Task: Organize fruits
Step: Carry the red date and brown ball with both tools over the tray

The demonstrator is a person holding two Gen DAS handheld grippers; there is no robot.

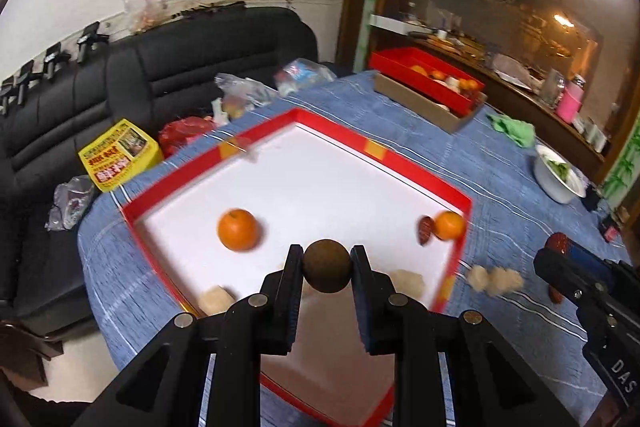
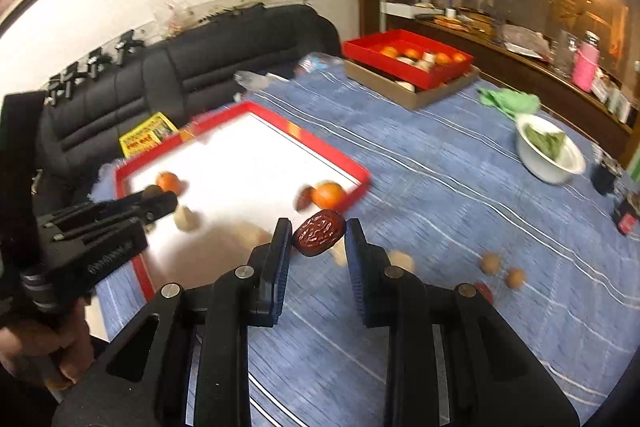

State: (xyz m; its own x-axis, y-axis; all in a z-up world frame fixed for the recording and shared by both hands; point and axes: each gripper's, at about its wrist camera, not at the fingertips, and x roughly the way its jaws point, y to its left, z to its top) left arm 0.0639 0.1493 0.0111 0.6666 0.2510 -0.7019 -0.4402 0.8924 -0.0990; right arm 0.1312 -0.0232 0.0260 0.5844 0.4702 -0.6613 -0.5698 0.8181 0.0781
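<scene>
I see a brown longan [image 1: 326, 265] and wrinkled red date [image 2: 319, 232] held aloft; two oranges [image 1: 237, 229] lie in my tray [image 1: 416, 163]

A red-rimmed white tray [image 1: 456, 195] is sitting on a blue, white-striped cloth [image 1: 500, 179], holding orange fruit [image 1: 237, 229]; a wrinkled dark-red date [image 2: 319, 233] is showing.

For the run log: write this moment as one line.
left gripper: shut on longan over tray | right gripper: shut on date beside tray
</scene>
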